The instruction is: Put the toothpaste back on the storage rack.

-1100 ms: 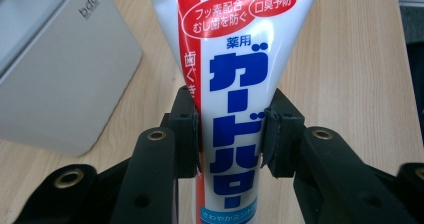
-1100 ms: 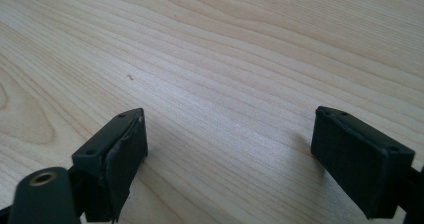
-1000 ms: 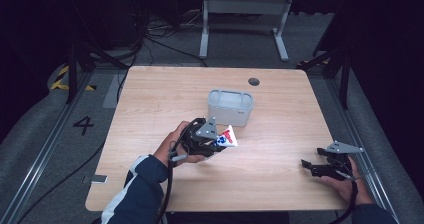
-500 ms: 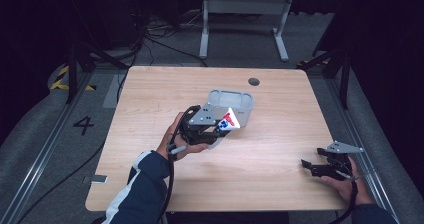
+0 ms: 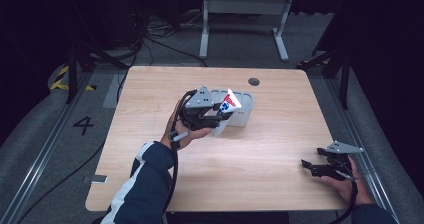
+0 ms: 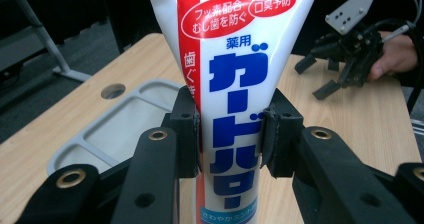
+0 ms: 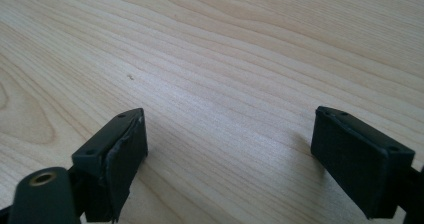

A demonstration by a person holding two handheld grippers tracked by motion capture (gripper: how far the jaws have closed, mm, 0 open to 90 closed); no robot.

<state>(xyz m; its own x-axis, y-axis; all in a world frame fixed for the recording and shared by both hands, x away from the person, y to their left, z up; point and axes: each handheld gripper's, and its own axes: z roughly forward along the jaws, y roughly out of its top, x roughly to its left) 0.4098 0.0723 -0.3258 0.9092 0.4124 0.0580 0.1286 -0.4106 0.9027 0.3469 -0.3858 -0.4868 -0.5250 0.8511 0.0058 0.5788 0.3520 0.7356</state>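
A white toothpaste tube [image 6: 240,79] with red and blue print stands between the jaws of my left gripper [image 6: 227,134], whose pads press on both its sides. In the high view my left gripper [image 5: 216,115] holds the tube [image 5: 227,106] in the air over the near edge of a grey plastic tray [image 5: 243,113] at the table's middle. The tray [image 6: 107,129] lies below and to the left in the left gripper view. My right gripper [image 5: 312,168] rests near the table's front right corner, its jaws wide apart over bare wood [image 7: 227,149] with nothing between them.
The wooden table [image 5: 150,99] has a round cable hole [image 5: 254,81] at its back edge. A metal stand [image 5: 245,9] and loose cables lie on the floor beyond the table. Dark rails run along both sides.
My left gripper has risen with the tube and moved away from the person toward the grey tray. The right gripper has stayed where it was.
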